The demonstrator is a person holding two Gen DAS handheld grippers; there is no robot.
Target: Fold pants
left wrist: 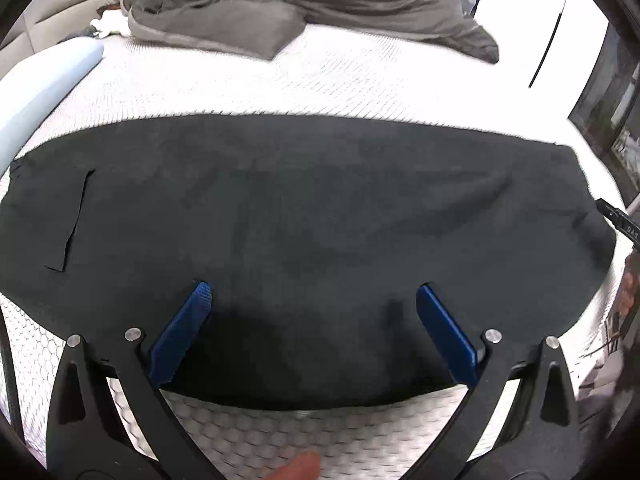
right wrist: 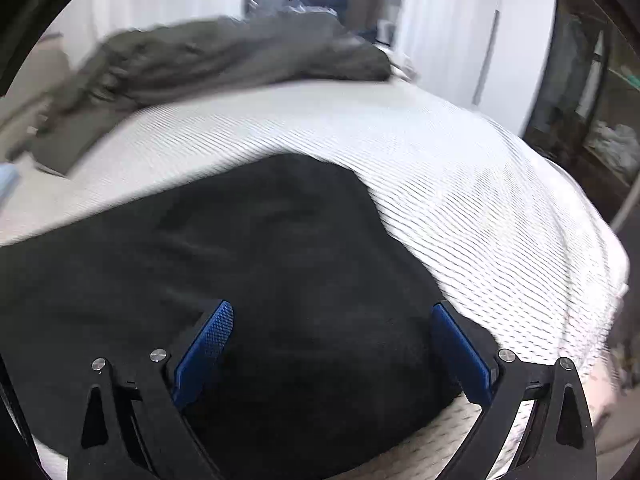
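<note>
Black pants [left wrist: 304,232] lie flat across the near part of a white mattress [left wrist: 280,84], spread left to right, with a pocket slit at the left end. My left gripper [left wrist: 314,292] is open and empty, its blue pads [left wrist: 180,332] spread over the pants' near edge at mid-length. In the right wrist view, the pants' right end [right wrist: 248,280] lies rounded on the mattress [right wrist: 480,216]. My right gripper [right wrist: 332,312] is open and empty above that end. The right view is blurred.
A crumpled grey duvet [left wrist: 320,4] and a grey pillow [left wrist: 224,32] lie at the far end of the bed. A pale blue bolster [left wrist: 44,92] runs along the left edge. White wardrobe doors [right wrist: 460,32] and a dark shelf [right wrist: 592,100] stand to the right.
</note>
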